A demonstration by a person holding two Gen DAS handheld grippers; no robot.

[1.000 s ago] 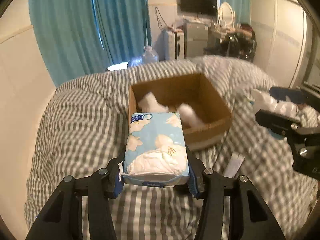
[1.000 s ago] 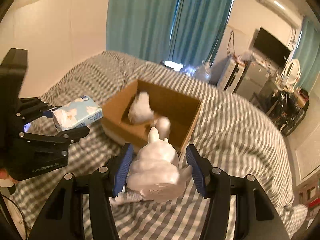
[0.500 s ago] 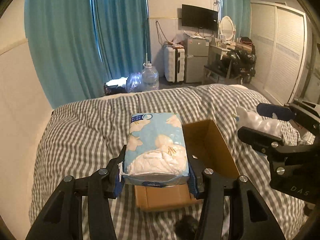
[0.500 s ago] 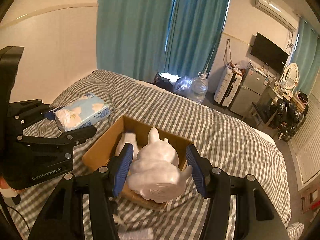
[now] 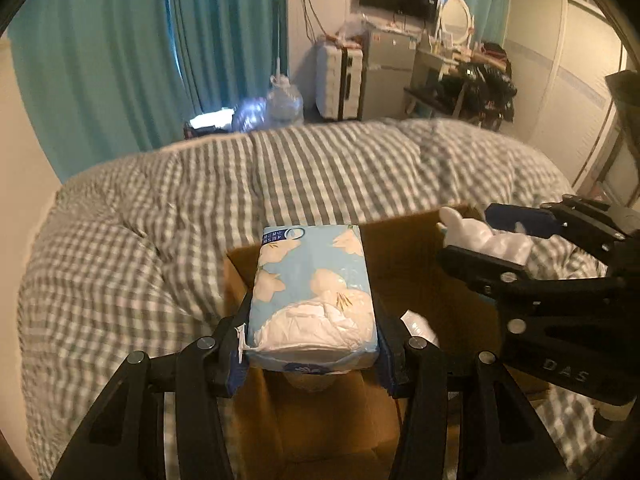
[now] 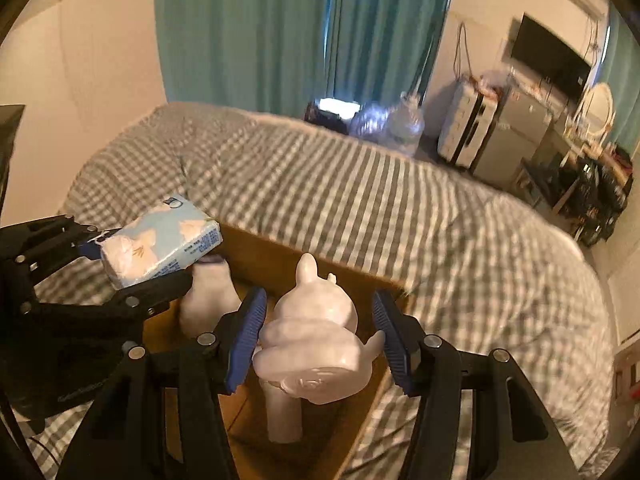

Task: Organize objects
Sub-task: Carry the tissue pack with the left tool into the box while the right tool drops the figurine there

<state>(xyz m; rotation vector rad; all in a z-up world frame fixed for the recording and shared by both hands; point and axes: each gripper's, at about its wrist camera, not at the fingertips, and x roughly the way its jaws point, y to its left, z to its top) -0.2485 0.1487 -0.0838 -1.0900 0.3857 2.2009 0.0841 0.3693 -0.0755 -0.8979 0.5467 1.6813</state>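
My left gripper (image 5: pixel 312 336) is shut on a light blue tissue pack (image 5: pixel 312 292) and holds it over the open cardboard box (image 5: pixel 404 252). The pack also shows in the right wrist view (image 6: pixel 160 246). My right gripper (image 6: pixel 320 336) stands over the box (image 6: pixel 264 252) with its jaws spread wide. A white pig figurine (image 6: pixel 316 340) sits between the pads, and neither pad touches it. The figurine also shows in the left wrist view (image 5: pixel 480 236). Other white figures (image 6: pixel 208 300) lie inside the box.
The box rests on a bed with a grey checked duvet (image 5: pixel 132 248). Teal curtains (image 5: pixel 120 52), a water jug (image 5: pixel 284 100), a suitcase (image 5: pixel 340 76) and a cluttered desk (image 5: pixel 472 68) stand beyond the bed. A wall (image 6: pixel 80 60) runs along the left.
Both grippers have come in low over the box. The right gripper's jaws have spread away from the pig figurine. The left gripper still holds the tissue pack.
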